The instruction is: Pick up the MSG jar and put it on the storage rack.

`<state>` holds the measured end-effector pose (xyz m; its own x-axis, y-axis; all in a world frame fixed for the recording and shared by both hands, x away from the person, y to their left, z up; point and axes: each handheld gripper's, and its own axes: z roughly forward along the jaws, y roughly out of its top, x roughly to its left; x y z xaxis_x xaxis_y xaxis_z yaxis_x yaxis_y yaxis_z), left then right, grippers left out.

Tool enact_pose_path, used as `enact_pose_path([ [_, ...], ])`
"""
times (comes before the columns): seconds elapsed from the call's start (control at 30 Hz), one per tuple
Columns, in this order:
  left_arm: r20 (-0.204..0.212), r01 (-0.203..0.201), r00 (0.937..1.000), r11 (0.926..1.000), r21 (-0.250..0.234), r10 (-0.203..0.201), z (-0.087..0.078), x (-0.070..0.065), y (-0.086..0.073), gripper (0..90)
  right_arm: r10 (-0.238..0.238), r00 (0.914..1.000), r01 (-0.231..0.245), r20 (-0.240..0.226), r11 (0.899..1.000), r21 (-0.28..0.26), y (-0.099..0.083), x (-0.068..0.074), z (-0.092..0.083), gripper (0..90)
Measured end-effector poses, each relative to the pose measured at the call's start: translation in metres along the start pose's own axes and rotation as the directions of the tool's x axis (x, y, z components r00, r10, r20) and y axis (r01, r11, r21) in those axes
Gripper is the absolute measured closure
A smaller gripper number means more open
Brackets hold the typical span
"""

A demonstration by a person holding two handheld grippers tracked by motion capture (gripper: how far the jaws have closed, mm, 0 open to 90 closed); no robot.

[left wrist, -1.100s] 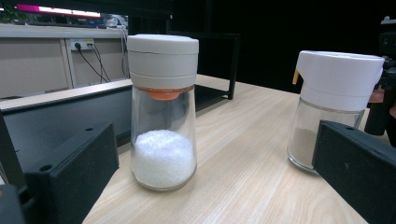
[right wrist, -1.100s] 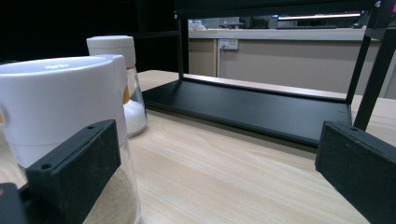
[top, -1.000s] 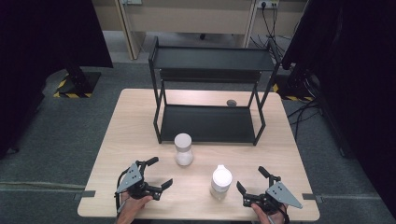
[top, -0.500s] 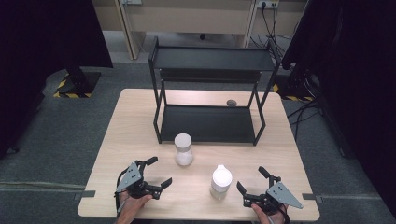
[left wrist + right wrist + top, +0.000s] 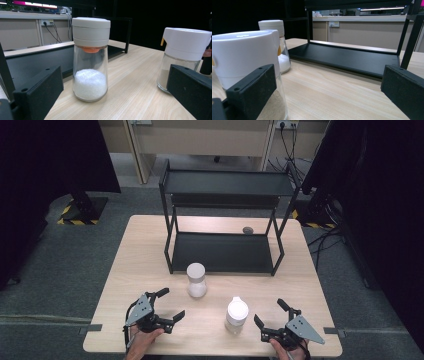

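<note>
Two jars upright near the desk's front edge, before the rack [image 5: 225,215]. Salt jar [image 5: 196,280] dead ahead of the left gripper [image 5: 170,305], framed between its wide-open, empty jaws, long axis vertical. Capped jar [image 5: 236,314] just beside the right gripper [image 5: 270,315], off toward its left jaw rather than centred; jaws there also spread wide, holding nothing. Left nearer the salt jar, right nearer the capped one. Likely a straight push forward for the left.

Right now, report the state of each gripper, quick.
Left gripper: open, holding nothing; the glass shaker of white grains stands ahead between its jaws.
Right gripper: open, holding nothing, beside the white-capped glass jar.
</note>
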<state>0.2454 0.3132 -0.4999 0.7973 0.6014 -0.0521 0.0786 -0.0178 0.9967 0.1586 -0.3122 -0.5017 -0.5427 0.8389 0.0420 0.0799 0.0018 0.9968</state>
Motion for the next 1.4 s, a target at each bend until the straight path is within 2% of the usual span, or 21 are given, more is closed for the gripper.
enact_pose_path([
  [1.03,-0.008,0.004,1.0,1.0,-0.006,-0.004,0.012,-0.002,0.011,0.1,0.02,0.9997,-0.02,0.01,1.0,-0.01,-0.002,0.0,0.0,0.4],
  [1.4,-0.005,0.022,0.9998,0.9998,0.003,-0.022,0.019,0.001,0.013,0.1,0.03,0.9995,-0.03,0.006,1.0,-0.009,-0.002,-0.001,0.003,0.3],
])
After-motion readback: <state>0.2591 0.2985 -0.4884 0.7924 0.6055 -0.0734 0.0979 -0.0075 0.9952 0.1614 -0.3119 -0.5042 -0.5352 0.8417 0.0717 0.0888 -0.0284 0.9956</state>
